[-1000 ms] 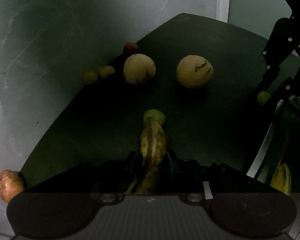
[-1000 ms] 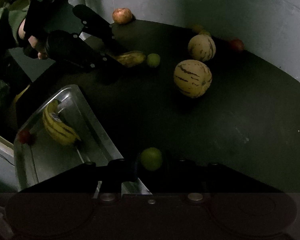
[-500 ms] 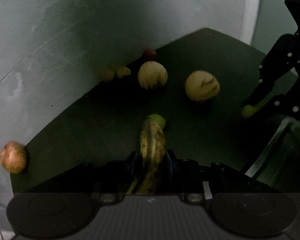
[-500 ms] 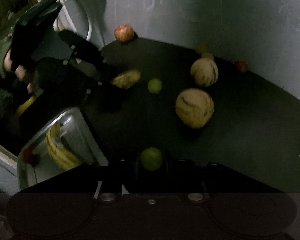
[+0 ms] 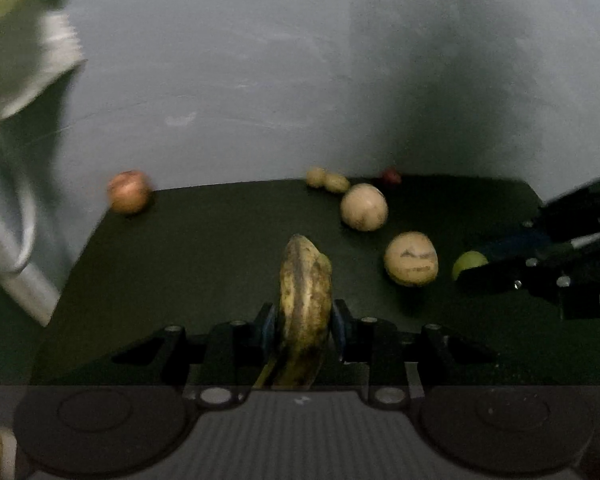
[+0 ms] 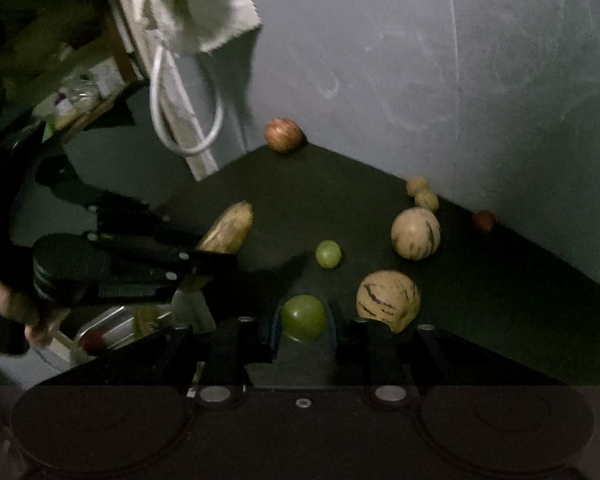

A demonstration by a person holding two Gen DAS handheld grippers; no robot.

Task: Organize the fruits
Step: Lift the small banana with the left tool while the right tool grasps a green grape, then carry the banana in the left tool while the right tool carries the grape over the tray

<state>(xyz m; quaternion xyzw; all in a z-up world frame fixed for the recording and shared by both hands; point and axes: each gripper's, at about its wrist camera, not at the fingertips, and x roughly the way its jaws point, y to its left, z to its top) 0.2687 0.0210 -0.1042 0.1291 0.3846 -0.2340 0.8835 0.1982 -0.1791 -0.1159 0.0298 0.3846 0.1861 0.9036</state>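
My left gripper [image 5: 304,320] is shut on a brown-spotted banana [image 5: 305,304] and holds it above the dark table [image 5: 204,240]; the banana also shows in the right wrist view [image 6: 228,230]. My right gripper [image 6: 303,324] is shut on a green lime [image 6: 303,317], also visible in the left wrist view [image 5: 469,263]. Two striped pale melons [image 6: 388,300] [image 6: 415,233] and a second green lime [image 6: 328,254] lie on the table. A metal tray [image 6: 112,324] sits low at the left, mostly hidden behind the left gripper.
A reddish apple [image 6: 283,135] sits at the table's far corner by the grey wall [image 6: 420,60]. Two small yellow fruits [image 6: 422,194] and a small red fruit [image 6: 483,221] lie along the wall. A white cloth and cord [image 6: 188,80] hang at the left.
Both grippers have lifted and tilted up, each still holding its fruit. The views now show more wall. The tray has slid down to the lower left of the right wrist view.
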